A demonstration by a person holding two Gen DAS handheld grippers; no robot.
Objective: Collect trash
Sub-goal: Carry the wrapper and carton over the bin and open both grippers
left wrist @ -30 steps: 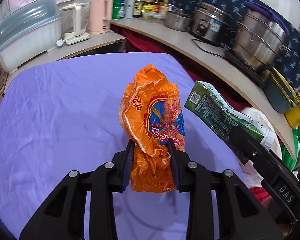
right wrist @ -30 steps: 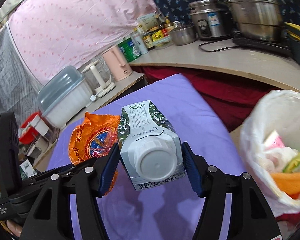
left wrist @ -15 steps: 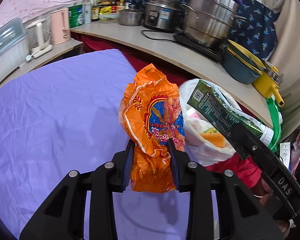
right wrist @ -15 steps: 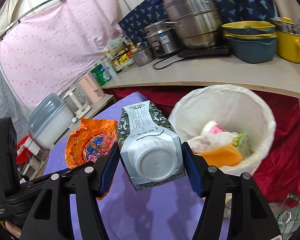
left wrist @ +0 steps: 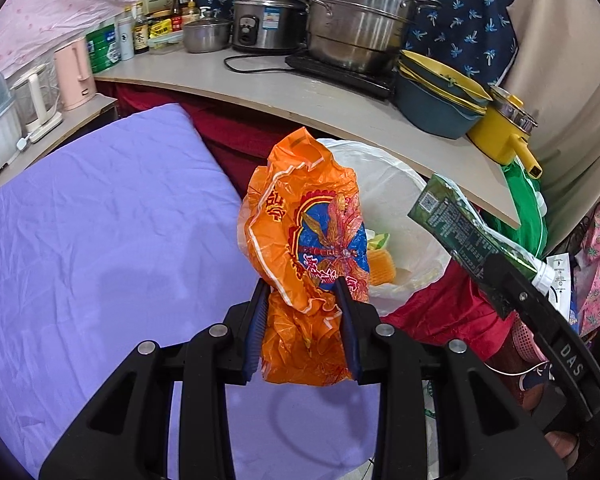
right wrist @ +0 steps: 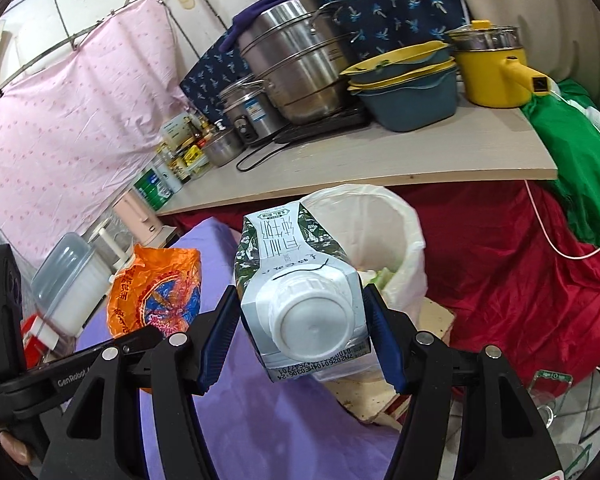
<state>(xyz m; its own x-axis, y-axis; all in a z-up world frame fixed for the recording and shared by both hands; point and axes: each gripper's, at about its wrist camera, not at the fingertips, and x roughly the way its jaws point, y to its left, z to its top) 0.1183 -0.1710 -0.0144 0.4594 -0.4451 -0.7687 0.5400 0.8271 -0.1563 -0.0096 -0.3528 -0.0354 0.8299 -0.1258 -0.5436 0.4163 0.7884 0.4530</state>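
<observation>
My left gripper (left wrist: 303, 292) is shut on a crumpled orange snack bag (left wrist: 306, 240) and holds it in the air at the purple table's right edge, just short of the bin. My right gripper (right wrist: 300, 316) is shut on a green and white milk carton (right wrist: 296, 280), cap end toward the camera, held in front of the bin. The white-lined trash bin (right wrist: 396, 232) stands on the floor beside the table and holds several scraps. The carton (left wrist: 460, 228) and the right gripper's side show at the right of the left wrist view. The orange bag (right wrist: 156, 288) shows at left in the right wrist view.
The purple-covered table (left wrist: 100, 240) fills the left. A curved counter (left wrist: 300, 100) behind the bin carries steel pots, a rice cooker, a blue basin and a yellow pot (right wrist: 496, 68). Red cloth (right wrist: 520, 280) hangs under the counter. A green bag (right wrist: 572, 160) hangs at right.
Both grippers have swung right, off the table toward the bin, each still holding its item. The bin has come into fuller view ahead of both.
</observation>
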